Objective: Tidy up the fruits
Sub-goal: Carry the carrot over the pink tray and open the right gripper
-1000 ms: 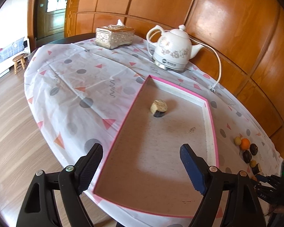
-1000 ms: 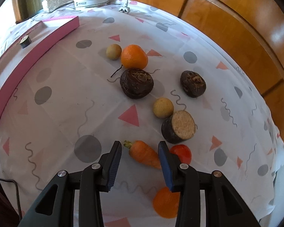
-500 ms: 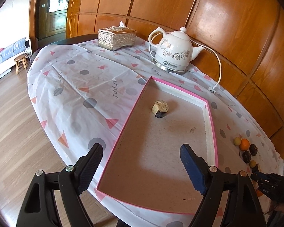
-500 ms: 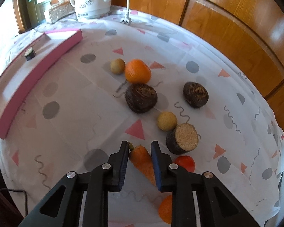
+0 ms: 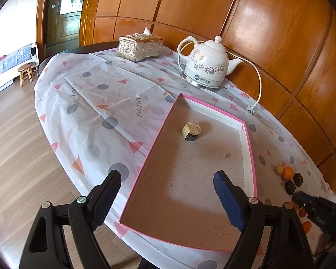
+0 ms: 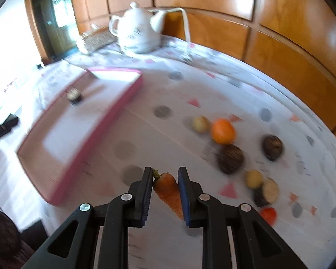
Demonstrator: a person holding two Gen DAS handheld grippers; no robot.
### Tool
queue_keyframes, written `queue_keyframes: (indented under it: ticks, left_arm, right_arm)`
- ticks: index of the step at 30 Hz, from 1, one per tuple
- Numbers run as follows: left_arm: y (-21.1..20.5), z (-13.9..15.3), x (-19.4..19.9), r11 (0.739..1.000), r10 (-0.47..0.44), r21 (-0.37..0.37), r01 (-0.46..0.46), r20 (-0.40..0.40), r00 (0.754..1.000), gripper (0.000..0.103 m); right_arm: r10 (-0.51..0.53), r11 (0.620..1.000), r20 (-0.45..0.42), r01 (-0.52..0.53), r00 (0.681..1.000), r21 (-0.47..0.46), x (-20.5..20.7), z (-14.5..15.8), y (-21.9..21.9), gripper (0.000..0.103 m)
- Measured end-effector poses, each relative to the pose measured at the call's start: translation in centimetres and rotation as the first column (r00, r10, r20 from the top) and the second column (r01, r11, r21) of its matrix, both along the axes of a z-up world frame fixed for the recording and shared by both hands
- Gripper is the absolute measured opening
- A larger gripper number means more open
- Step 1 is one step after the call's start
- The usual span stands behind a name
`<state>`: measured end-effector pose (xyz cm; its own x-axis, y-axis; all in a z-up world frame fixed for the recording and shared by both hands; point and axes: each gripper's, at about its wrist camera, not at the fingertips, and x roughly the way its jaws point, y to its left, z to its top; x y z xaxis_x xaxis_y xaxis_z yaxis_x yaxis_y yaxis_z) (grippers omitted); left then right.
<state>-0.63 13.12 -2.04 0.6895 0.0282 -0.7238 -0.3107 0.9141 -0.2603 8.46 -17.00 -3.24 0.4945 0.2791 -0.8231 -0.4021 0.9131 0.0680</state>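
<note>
Right gripper (image 6: 164,192), whose jaws have narrowed since the earlier frame, now clamps the tapered orange carrot (image 6: 168,189) lifted off the patterned tablecloth (image 6: 212,85), the pink-rimmed tray (image 6: 82,157) lying far left; left gripper (image 5: 168,199) hovers wide-open, empty, over that tray.

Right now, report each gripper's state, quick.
Left gripper: open, holding nothing, above the pink tray.
Right gripper: shut on the carrot.
</note>
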Motion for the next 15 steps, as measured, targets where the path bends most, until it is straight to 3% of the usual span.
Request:
queue_keyframes:
  ticks: [10, 15]
  left_arm:
    - [0.8, -0.1, -0.3, 1.0, 0.027, -0.016, -0.027, -0.001, 1.0, 0.085]
    - [1.2, -0.3, -0.4, 0.999, 0.039, -0.021, -0.039, -0.003, 0.999, 0.085]
  right_arm:
    - [0.106, 0.98, 0.011, -0.107, 0.994, 0.169, 0.5, 3.3, 7.7, 0.023]
    - [0.165, 0.968, 0.008, -0.163, 0.986, 0.192, 0.6, 3.7, 11.7, 0.023]
